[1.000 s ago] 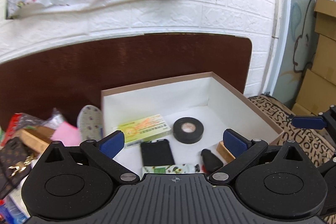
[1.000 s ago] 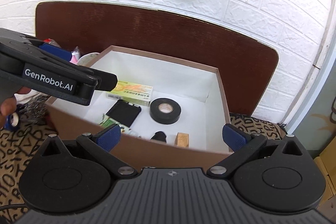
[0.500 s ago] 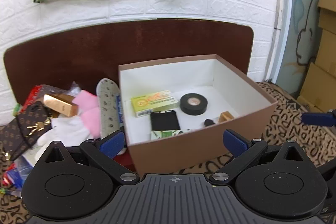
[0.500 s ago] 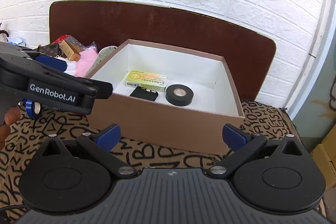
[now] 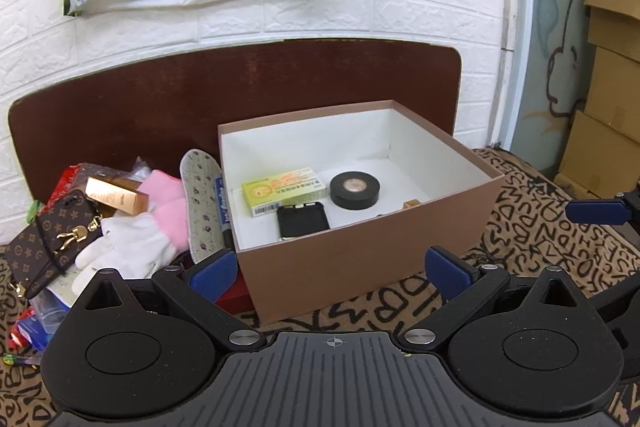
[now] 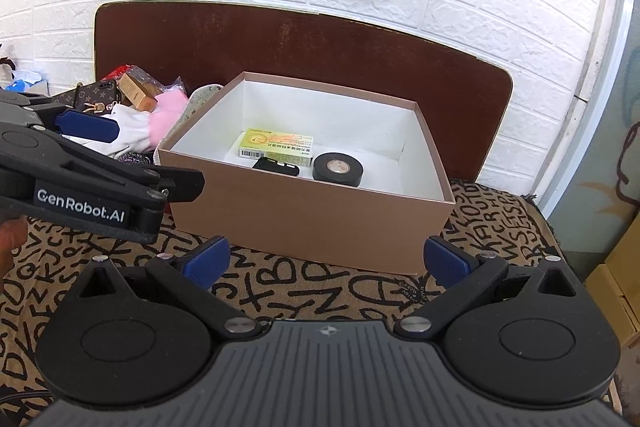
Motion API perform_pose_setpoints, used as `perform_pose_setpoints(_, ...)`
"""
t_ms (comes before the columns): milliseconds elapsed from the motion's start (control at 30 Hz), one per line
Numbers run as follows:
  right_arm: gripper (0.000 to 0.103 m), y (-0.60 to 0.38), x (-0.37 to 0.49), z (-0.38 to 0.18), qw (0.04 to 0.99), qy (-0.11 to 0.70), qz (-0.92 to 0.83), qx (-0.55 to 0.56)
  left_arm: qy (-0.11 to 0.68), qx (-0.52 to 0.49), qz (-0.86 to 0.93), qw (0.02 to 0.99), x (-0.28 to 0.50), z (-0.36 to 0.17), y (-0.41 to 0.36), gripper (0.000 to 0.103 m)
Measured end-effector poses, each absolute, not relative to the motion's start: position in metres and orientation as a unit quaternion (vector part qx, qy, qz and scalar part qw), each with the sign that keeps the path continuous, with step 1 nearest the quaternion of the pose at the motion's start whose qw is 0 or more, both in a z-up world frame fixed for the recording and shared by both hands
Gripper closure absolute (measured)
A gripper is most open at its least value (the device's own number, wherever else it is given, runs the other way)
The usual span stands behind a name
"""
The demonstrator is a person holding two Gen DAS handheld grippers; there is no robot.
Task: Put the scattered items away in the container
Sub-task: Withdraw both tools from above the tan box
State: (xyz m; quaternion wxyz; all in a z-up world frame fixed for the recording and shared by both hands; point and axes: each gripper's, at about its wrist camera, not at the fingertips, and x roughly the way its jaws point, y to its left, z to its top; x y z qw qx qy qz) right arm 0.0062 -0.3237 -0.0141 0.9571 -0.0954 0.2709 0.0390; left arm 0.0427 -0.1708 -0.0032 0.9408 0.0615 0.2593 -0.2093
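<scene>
A tan box (image 5: 372, 259) with white inside stands on the patterned cloth; it also shows in the right wrist view (image 6: 304, 215). Inside lie a yellow-green carton (image 5: 284, 191), a black tape roll (image 5: 355, 190) and a black flat case (image 5: 303, 221). Left of the box is a pile: white glove (image 5: 124, 247), pink cloth (image 5: 166, 203), insole (image 5: 200, 203), gold box (image 5: 117, 195), brown monogram purse (image 5: 48, 239). My left gripper (image 5: 330, 271) is open and empty, in front of the box. My right gripper (image 6: 328, 261) is open and empty, also before the box.
A dark brown board (image 5: 240, 91) leans on the white brick wall behind the box. Cardboard boxes (image 5: 608, 87) are stacked at the far right. A blue marker (image 5: 222, 207) lies between insole and box. The left gripper's body (image 6: 80, 183) crosses the right wrist view's left side.
Both grippers have drawn back and away from over the box, which now looks smaller and farther. The pile on the left has come into fuller view.
</scene>
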Motion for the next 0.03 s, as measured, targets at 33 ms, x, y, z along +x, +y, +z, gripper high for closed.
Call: perform_pose_setpoints(33, 0.001, -0.3236, 0.0063, -0.014, 0.957, 0.271, 0.039, -0.095, 0.259, 0.062, -0.212, 0.94, 0.0419, -0.0033, -0.171, 0.0)
